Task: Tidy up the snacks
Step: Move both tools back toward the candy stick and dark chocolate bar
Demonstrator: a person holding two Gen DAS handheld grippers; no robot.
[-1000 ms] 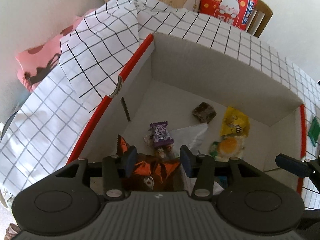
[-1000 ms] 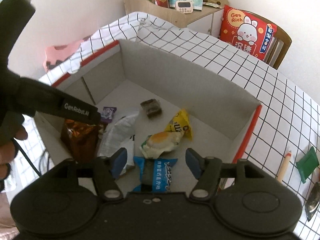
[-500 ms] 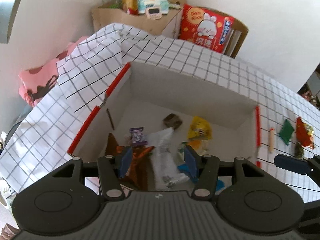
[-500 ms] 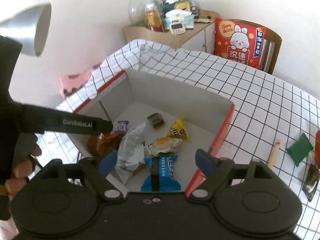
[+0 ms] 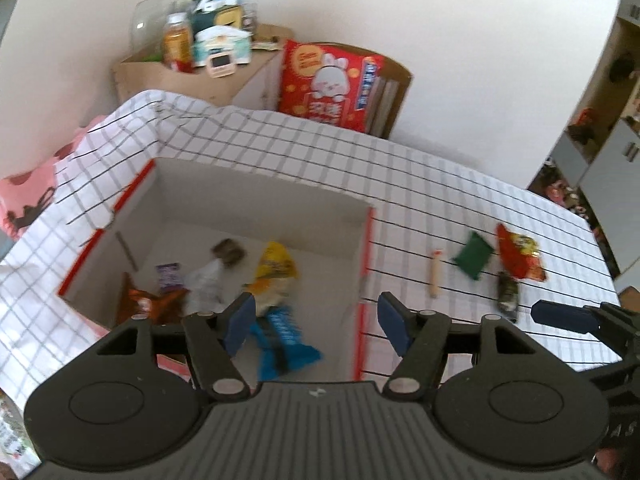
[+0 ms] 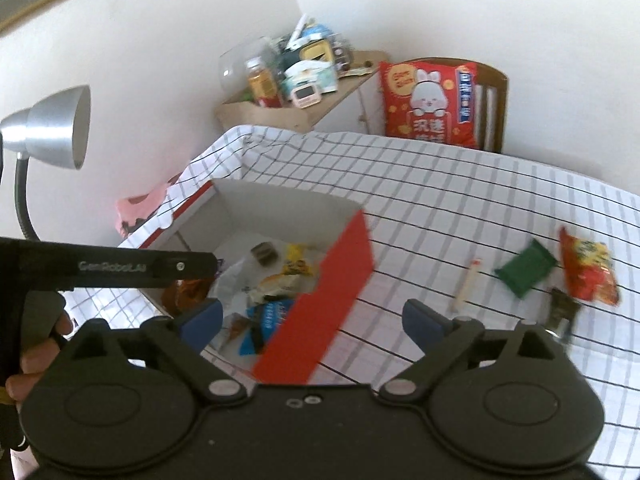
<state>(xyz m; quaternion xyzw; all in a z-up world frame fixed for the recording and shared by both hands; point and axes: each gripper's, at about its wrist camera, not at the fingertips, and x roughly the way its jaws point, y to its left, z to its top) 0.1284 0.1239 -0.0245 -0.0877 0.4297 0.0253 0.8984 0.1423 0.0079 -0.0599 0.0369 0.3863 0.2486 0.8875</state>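
A red-edged cardboard box (image 5: 256,188) (image 6: 332,276) sits on the checked tablecloth and holds several snacks: a blue pack (image 5: 284,340) (image 6: 266,316), a yellow pack (image 5: 276,266), an orange pack (image 5: 142,302), a purple one (image 5: 168,274). On the cloth to its right lie a stick snack (image 5: 435,278) (image 6: 466,284), a green pack (image 5: 472,256) (image 6: 524,270), a red pack (image 5: 518,252) (image 6: 588,268) and a dark pack (image 5: 507,292) (image 6: 564,312). My left gripper (image 5: 316,322) is open and empty above the box's right part. My right gripper (image 6: 316,322) is open and empty above the box's right wall.
A wooden cabinet (image 5: 200,76) with bottles and a timer stands behind the table. A chair with a red rabbit cushion (image 5: 328,84) (image 6: 432,104) is beside it. A silver desk lamp (image 6: 52,132) stands at the left. A pink cloth (image 5: 20,204) lies at the far left.
Both grippers have risen out of the box and shifted right, and both have opened wider. The loose snacks on the cloth have come into view.
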